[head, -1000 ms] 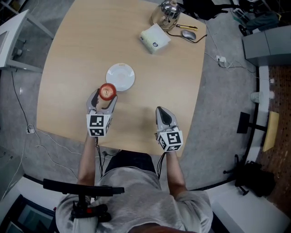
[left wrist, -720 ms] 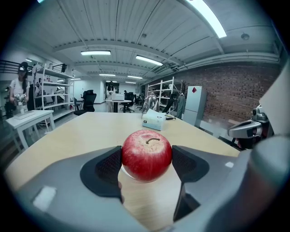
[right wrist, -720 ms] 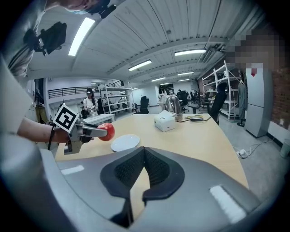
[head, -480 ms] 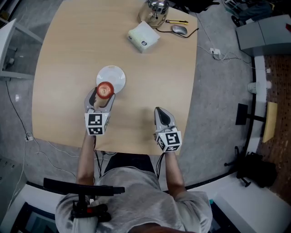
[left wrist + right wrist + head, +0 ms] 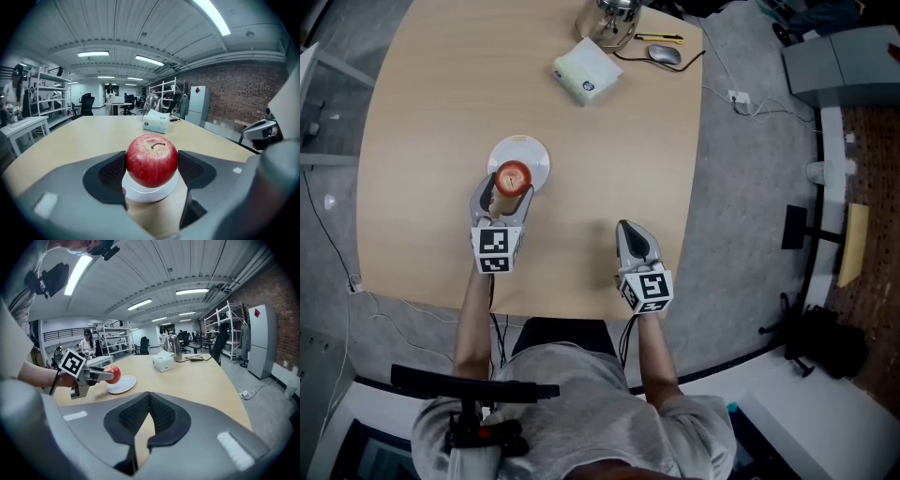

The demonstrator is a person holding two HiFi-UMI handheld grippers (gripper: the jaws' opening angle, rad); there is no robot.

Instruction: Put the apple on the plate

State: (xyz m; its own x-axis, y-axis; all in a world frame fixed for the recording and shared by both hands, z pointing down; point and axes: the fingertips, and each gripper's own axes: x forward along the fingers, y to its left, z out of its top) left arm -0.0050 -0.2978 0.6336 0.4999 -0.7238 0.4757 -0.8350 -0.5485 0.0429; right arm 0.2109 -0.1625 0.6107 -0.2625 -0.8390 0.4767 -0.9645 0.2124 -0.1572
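The left gripper (image 5: 508, 194) pinches the apple (image 5: 513, 176) above the plate's (image 5: 532, 153) near edge; release remains, while the right gripper (image 5: 636, 241) rests pressed together

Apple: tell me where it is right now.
In the head view the apple is left of centre, clamped in the left tool over the white plate's near edge.

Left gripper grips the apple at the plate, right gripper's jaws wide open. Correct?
No: the right gripper has its jaws shut, nothing between them, per the right gripper view. The left gripper does grip the apple at the plate.
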